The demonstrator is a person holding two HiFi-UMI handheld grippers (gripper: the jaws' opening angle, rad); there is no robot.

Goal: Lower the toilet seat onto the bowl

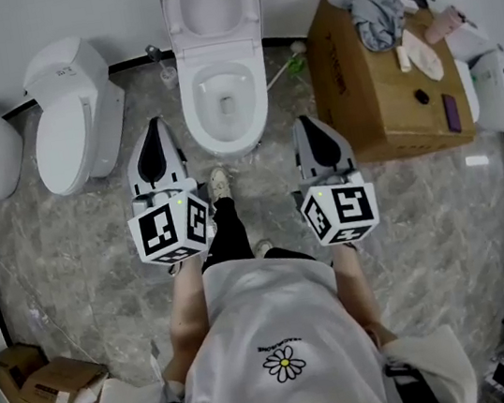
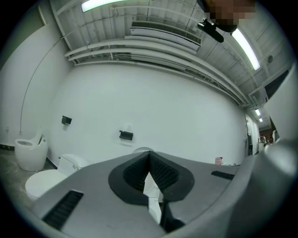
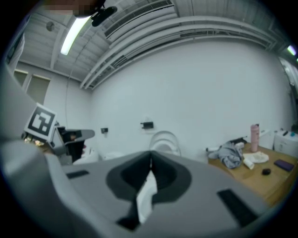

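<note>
The white toilet seat point(image 1: 172, 14) stands raised upright behind the open white oval bowl point(image 1: 190, 106).

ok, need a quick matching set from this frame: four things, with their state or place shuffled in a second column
1. toilet seat
2. left gripper
3. cardboard box
4. second toilet

a. closed
b. fingers together
c. raised upright
d. brown, at the right of the head view

Pairs: 1-c, 2-b, 3-d, 4-a
</note>
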